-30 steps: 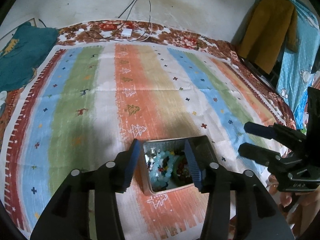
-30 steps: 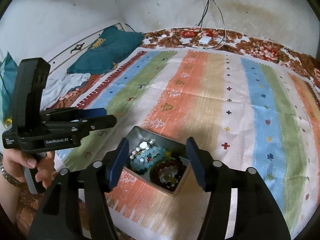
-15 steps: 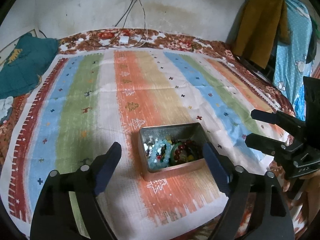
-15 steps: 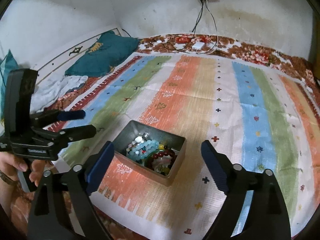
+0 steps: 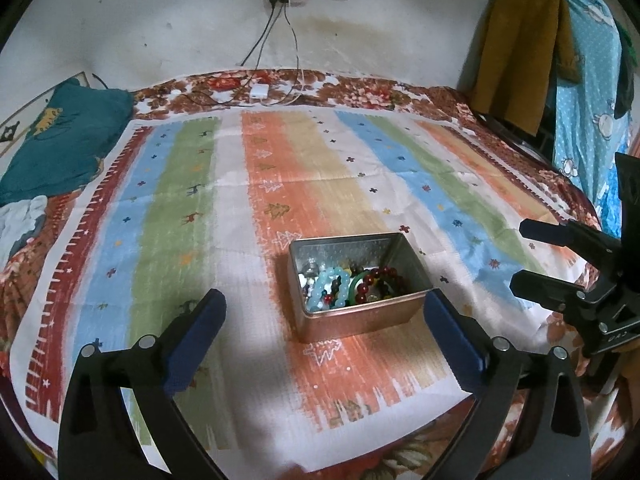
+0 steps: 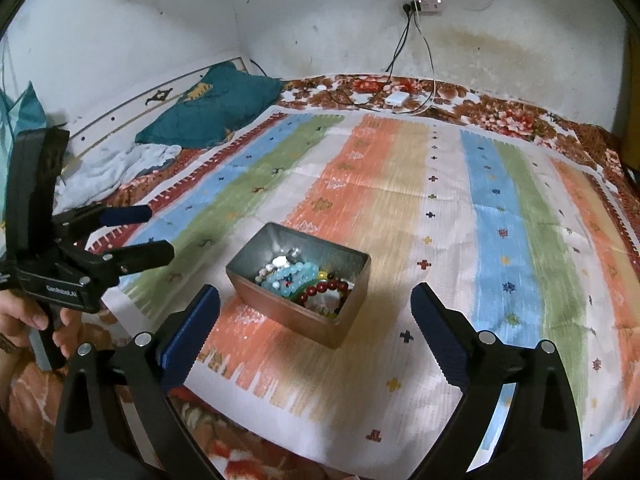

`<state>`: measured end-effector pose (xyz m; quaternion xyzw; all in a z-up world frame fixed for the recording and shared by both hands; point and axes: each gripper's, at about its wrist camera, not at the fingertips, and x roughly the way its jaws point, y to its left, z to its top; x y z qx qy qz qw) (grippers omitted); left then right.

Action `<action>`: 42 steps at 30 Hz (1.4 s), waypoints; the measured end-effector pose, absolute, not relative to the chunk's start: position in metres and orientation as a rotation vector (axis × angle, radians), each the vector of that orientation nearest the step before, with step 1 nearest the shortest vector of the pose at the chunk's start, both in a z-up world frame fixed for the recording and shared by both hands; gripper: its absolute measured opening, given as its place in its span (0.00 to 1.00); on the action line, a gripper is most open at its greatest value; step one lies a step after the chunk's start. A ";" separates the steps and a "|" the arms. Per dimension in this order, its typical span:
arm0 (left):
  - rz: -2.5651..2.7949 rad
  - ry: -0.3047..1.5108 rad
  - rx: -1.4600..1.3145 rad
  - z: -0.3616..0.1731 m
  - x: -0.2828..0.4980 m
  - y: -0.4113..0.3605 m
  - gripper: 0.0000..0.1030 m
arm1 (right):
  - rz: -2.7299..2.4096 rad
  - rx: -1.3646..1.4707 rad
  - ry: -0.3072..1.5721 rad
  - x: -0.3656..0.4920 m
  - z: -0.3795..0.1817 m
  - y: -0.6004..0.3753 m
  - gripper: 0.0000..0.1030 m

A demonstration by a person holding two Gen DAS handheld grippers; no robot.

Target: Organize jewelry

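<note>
Metal tin (image 6: 280, 308) of beaded bracelets (image 6: 296, 280) on striped cloth (image 6: 500, 240); right gripper (image 6: 316, 328) jaws wide — empty.

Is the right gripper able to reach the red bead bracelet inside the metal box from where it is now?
Probably yes. The right gripper is open and faces the metal box, which has no lid. The red bead bracelet lies on top of the pile, and the left gripper stays off to the side.

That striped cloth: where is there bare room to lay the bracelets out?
The striped cloth lies bare between the metal tin and the far floral border, and along the green and blue stripes either side. Only the tin is crowded, heaped with bead bracelets.
</note>
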<state>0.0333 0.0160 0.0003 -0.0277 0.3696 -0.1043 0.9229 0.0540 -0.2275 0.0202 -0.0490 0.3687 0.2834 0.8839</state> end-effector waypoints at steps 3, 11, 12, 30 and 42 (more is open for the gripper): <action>-0.195 0.729 -0.044 0.002 0.025 0.014 0.94 | 0.592 -0.099 0.755 0.049 0.021 -0.229 0.94; -0.206 0.723 0.027 0.000 0.015 0.001 0.95 | 0.602 -0.092 0.724 0.040 0.022 -0.231 0.94; -0.207 0.717 0.024 0.001 0.014 0.001 0.95 | 0.600 -0.092 0.727 0.040 0.022 -0.230 0.94; -0.192 0.708 -0.028 0.000 0.012 0.002 0.95 | 0.620 -0.080 0.738 0.039 0.022 -0.225 0.94; -0.175 0.701 -0.031 0.001 0.013 0.005 0.95 | 0.621 -0.088 0.753 0.039 0.019 -0.222 0.94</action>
